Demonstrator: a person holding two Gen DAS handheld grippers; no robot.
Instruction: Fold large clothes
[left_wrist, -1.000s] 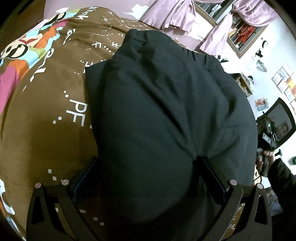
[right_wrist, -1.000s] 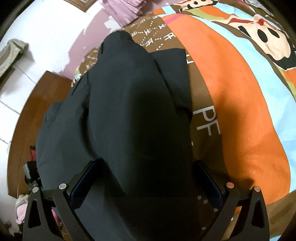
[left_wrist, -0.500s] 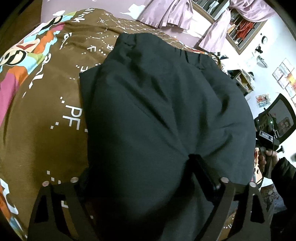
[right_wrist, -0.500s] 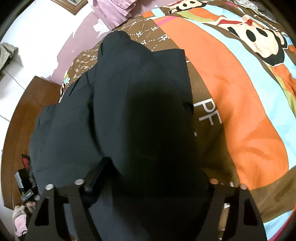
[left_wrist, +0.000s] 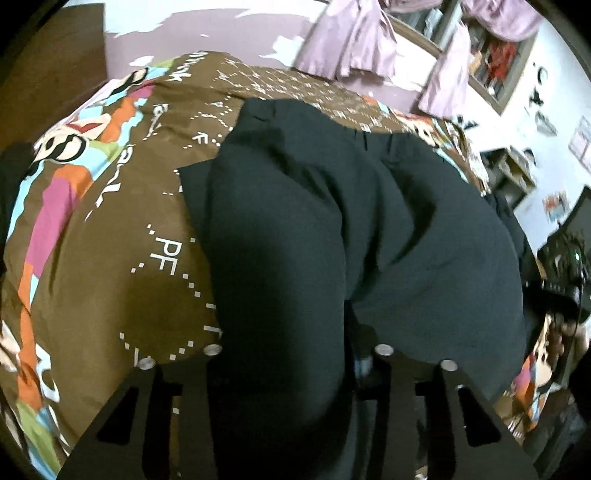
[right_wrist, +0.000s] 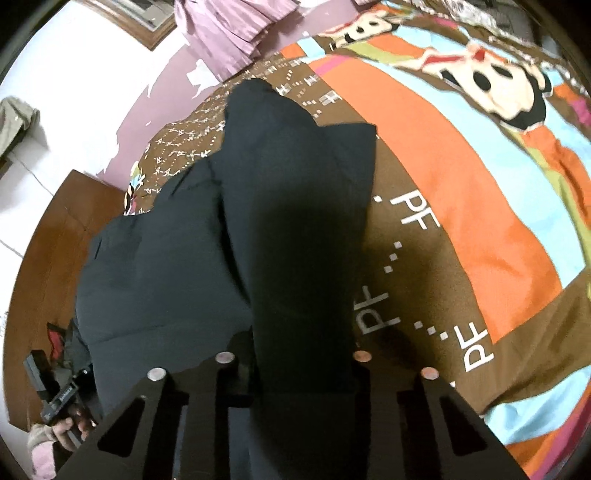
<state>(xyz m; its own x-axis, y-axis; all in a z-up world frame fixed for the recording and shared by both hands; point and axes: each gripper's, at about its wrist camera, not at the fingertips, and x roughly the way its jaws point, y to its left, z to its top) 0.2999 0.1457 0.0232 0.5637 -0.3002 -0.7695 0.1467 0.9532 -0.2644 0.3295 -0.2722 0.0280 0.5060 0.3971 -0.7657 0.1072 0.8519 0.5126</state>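
A large black garment, seemingly trousers, lies on a bed with a brown and colourful cartoon bedspread. My left gripper is shut on a fold of the black cloth, which drapes over and hides its fingers. In the right wrist view the same garment stretches away, and my right gripper is shut on another fold of it. Both grippers hold the near edge lifted above the bed.
A purple wall and lilac curtains stand behind the bed. A wooden headboard or floor lies to the left. The other gripper and hand show at the frame edges. The bedspread stretches right.
Both grippers have closed from open onto the black cloth. They have drawn the gathered fold up and toward the near side of the bed.
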